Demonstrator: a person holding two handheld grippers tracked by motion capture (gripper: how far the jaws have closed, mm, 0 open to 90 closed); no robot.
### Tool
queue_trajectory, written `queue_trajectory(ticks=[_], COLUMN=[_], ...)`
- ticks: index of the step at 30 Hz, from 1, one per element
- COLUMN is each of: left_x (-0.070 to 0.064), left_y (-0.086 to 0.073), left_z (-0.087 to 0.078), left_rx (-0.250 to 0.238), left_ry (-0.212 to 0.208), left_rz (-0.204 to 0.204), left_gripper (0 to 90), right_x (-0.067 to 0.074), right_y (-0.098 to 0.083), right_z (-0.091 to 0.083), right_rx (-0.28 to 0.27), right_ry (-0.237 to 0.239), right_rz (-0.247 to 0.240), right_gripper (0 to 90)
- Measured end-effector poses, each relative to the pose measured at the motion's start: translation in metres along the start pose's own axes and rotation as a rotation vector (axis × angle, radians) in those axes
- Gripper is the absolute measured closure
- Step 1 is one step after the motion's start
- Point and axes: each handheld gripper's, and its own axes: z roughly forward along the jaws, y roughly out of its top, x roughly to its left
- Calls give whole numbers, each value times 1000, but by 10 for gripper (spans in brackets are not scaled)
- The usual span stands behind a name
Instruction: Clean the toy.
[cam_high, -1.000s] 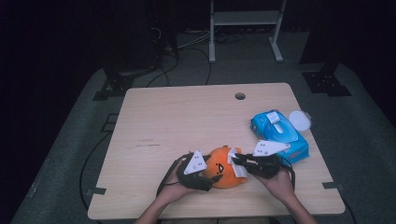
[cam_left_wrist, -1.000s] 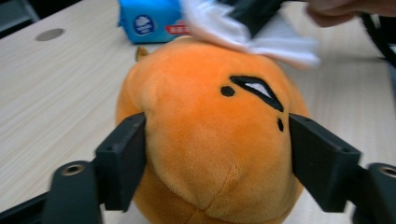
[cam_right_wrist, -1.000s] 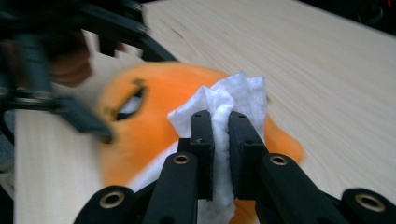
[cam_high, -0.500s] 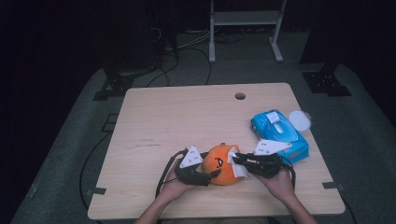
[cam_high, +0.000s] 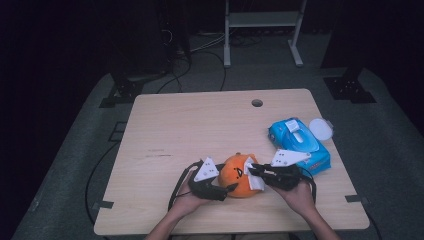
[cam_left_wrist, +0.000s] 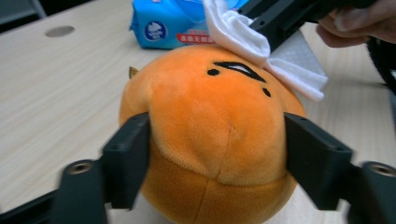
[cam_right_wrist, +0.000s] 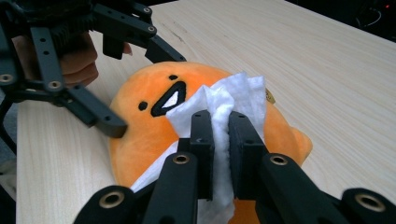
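My left gripper (cam_left_wrist: 217, 154) clamps the orange plush toy (cam_left_wrist: 210, 126) by its two flanks at the near edge of the table (cam_high: 200, 125), left of the blue wipes pack (cam_high: 300, 142). Its jaws have just been closing a little, the toy between them. My right gripper (cam_right_wrist: 219, 140) is pinched shut on a white wipe (cam_right_wrist: 229, 102), which lies against the toy's top. The toy looks soft, light and squashy, so I judge the flanks the best hold. The wipe is limp; a pinched fold suits it.
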Motion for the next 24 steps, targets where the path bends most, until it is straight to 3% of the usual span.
queue_trajectory(ticks=[1, 3, 5, 8, 10, 11, 13, 16, 19, 21, 24], left_x=[0, 0, 0, 3, 3, 2, 2, 2, 5, 7, 11], left_y=[1, 3, 3, 1, 0, 0, 0, 1, 1, -1, -3], left_z=[1, 2, 3, 3, 3, 2, 0, 1, 2, 1, -1], left_rx=[-7, -16, -13, -4, 8, 13, 3, -8, -13, -7, -7], left_ry=[2, -4, -11, -54, -58, -51, -28, -11, -15, -19, -21], left_rz=[-8, -18, -21, -57, -36, -26, -4, -13, -38, -51, -74], left_gripper=[317, 323, 284, 144, 131, 140, 245, 319, 334, 337, 337], right_x=[2, 10, 16, 14, 8, 5, 1, 5, 18, 25, 20], right_y=[1, 5, 8, 7, 5, 3, 0, -1, 4, 7, 5], right_z=[0, 1, 4, 6, 4, 2, -1, -4, 0, 4, 5], right_rx=[-6, -34, -36, -21, -11, -7, -6, -16, -38, -24, -6], right_ry=[-3, 39, 49, 48, 10, -6, -25, -30, 29, 35, 40], right_rz=[-5, -21, -38, -36, -37, -36, -26, -26, -51, -88, -84], right_gripper=[806, 806, 805, 806, 806, 805, 806, 806, 806, 806, 806])
